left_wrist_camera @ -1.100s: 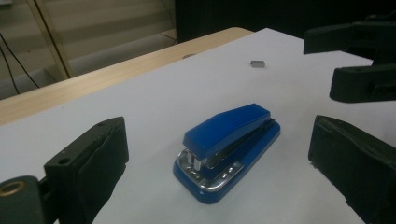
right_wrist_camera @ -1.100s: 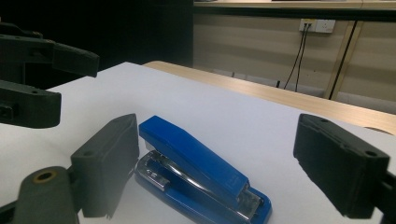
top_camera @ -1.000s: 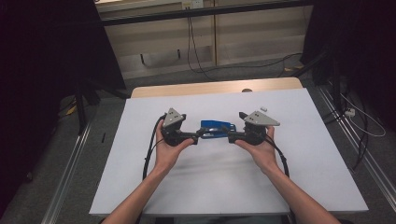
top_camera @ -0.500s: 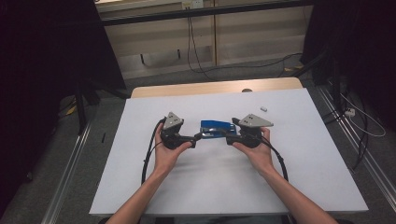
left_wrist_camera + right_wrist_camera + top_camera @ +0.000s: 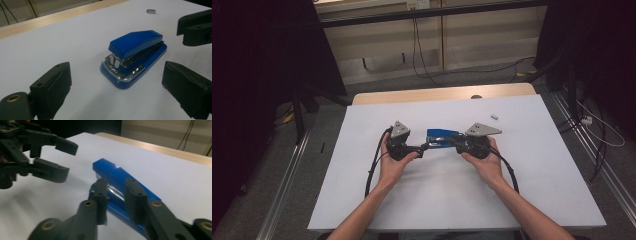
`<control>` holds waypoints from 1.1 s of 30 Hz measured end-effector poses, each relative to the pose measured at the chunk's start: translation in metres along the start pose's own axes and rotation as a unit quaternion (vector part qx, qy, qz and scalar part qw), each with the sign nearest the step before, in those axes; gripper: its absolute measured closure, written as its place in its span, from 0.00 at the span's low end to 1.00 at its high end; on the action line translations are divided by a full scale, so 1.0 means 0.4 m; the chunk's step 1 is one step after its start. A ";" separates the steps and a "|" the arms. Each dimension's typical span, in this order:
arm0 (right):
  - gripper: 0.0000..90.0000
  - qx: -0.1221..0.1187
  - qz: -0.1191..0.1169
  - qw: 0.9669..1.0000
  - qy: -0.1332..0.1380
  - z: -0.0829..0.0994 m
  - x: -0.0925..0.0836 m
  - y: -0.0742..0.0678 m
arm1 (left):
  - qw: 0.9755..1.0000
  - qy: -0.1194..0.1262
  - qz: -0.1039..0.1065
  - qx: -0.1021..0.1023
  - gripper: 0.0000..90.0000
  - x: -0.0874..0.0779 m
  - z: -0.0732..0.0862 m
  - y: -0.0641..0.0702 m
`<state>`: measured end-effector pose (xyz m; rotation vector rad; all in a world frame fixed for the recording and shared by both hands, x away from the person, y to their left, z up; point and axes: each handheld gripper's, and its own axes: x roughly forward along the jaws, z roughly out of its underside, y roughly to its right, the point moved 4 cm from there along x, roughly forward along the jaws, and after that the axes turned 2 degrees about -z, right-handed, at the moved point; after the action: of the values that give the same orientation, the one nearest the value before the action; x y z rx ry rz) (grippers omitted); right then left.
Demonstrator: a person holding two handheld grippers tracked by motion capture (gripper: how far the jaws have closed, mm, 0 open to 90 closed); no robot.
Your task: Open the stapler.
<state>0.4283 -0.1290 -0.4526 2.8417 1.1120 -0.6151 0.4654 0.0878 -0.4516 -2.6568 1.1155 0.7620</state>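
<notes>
A blue stapler (image 5: 442, 136) (image 5: 136, 42) (image 5: 110, 171) lies flat on the white table (image 5: 537, 190), between the two hand-held grippers. My left gripper (image 5: 424, 146) (image 5: 117, 75) (image 5: 65, 160) stands open at the stapler's chrome front end, its pads well clear of both sides. My right gripper (image 5: 458, 141) (image 5: 116, 186) (image 5: 181, 28) is at the rear end. Its jaws have just been closing and now stand narrow, with the stapler's body showing in the gap between them. Whether the pads press on the stapler I cannot make out.
A small grey block (image 5: 494, 117) (image 5: 150, 11) lies on the table at the far right. The wooden table edge (image 5: 442, 93) runs along the back. A black cable (image 5: 374, 167) loops from the left gripper, and another (image 5: 511, 172) trails from the right.
The right gripper's jaws have drawn together at the stapler's rear end, and that hand has edged slightly left. The left gripper and the stapler have kept still.
</notes>
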 end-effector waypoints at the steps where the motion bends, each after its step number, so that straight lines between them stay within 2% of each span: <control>1: 0.96 0.004 0.002 1.000 -0.003 -0.004 0.005 -0.001 | 1.000 0.003 0.001 -0.004 0.09 -0.001 -0.001 -0.003; 5: 1.00 0.009 -0.010 1.000 -0.006 -0.014 0.019 -0.007 | 1.000 0.009 -0.005 0.004 0.07 -0.006 -0.006 -0.005; 8: 1.00 -0.003 -0.009 1.000 -0.013 -0.016 0.028 -0.011 | 1.000 0.007 -0.005 0.010 0.07 -0.006 -0.005 -0.005; 10: 1.00 -0.003 -0.012 1.000 -0.017 -0.016 0.037 -0.013 | 1.000 0.006 -0.009 0.009 0.07 -0.003 -0.004 -0.006; 12: 1.00 -0.010 -0.010 1.000 -0.020 -0.015 0.052 -0.013 | 1.000 0.004 -0.022 0.003 0.09 -0.004 -0.003 -0.013; 16: 1.00 -0.014 -0.012 0.999 -0.027 -0.011 0.065 -0.012 | 1.000 0.008 -0.014 -0.007 0.15 0.006 -0.002 -0.027; 18: 1.00 -0.020 -0.012 0.999 -0.039 -0.005 0.076 -0.012 | 1.000 0.006 -0.011 -0.009 0.23 0.010 0.002 -0.032; 20: 1.00 -0.021 -0.012 0.999 -0.039 -0.006 0.078 -0.012 | 1.000 0.004 -0.012 -0.009 0.23 0.013 0.004 -0.037; 21: 1.00 -0.019 -0.014 0.999 -0.038 -0.006 0.081 -0.013 | 1.000 -0.001 -0.005 -0.007 0.28 0.015 0.004 -0.038; 24: 1.00 -0.020 -0.014 0.999 -0.041 -0.004 0.085 -0.011 | 1.000 -0.004 -0.003 -0.003 0.33 0.018 0.005 -0.035; 25: 1.00 -0.017 -0.013 0.999 -0.046 0.000 0.089 -0.010 | 1.000 -0.009 0.002 -0.001 0.39 0.023 0.005 -0.032; 27: 1.00 -0.016 -0.015 0.999 -0.048 0.003 0.092 -0.010 | 1.000 -0.011 0.007 -0.004 0.40 0.026 0.006 -0.028; 30: 1.00 -0.018 -0.015 0.998 -0.057 0.009 0.096 -0.012 | 1.000 -0.018 0.019 0.001 0.55 0.035 0.009 -0.022; 33: 1.00 -0.018 -0.017 0.998 -0.065 0.012 0.101 -0.011 | 1.000 -0.021 0.019 0.003 0.65 0.042 0.012 -0.020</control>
<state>0.4505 -0.1005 -0.4713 2.7137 1.1395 -0.7604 0.4791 0.0846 -0.4647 -2.6082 1.1602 0.8152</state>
